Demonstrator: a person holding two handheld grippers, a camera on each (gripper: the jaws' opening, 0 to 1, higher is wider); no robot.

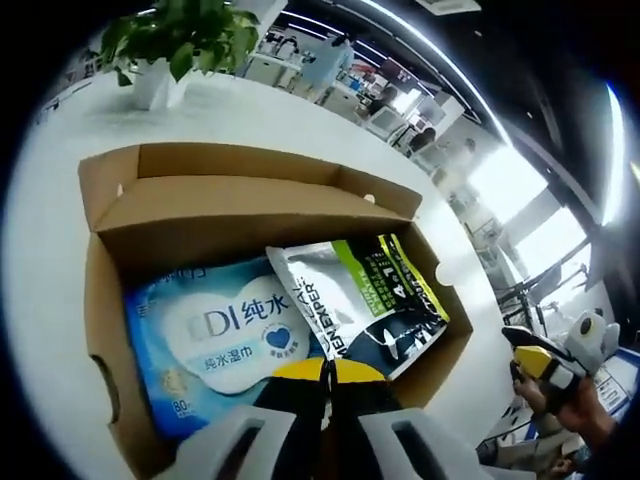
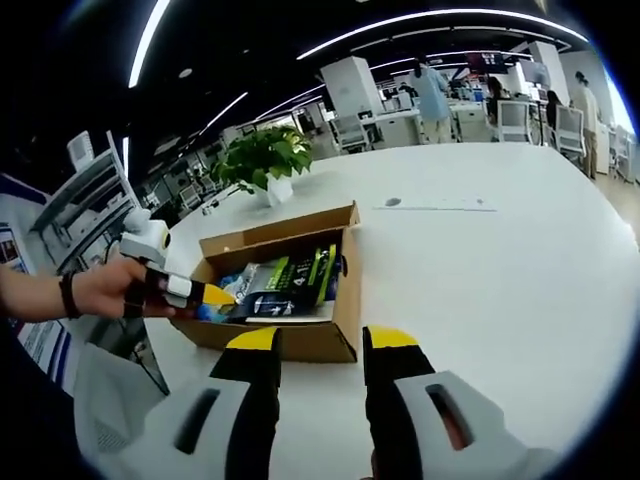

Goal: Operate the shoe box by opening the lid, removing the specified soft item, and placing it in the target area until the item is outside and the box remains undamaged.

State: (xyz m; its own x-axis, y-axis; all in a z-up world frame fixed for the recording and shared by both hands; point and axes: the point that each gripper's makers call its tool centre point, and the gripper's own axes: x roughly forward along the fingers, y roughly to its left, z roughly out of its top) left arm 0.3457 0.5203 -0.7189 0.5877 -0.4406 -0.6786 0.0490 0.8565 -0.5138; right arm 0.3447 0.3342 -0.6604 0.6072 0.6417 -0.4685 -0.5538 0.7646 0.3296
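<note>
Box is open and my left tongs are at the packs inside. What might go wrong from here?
1. The left tongs look shut at the near edge of the blue wet-wipes pack; shut tips may push it rather than grip it.
2. The grey-green pouch overlaps the wipes pack, so it may be dragged out too.
3. The cardboard box is not held; the right tongs hang open short of it, so a pull may slide or tip it.

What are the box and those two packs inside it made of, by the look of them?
The box looks like plain brown corrugated cardboard: matte, with raw cut edges and folded flaps. The blue pack seems to be soft plastic film, since it shines and wrinkles and carries a white label. The grey and green pouch looks like glossy plastic or foil laminate with sealed flat edges; which one is unclear.
</note>
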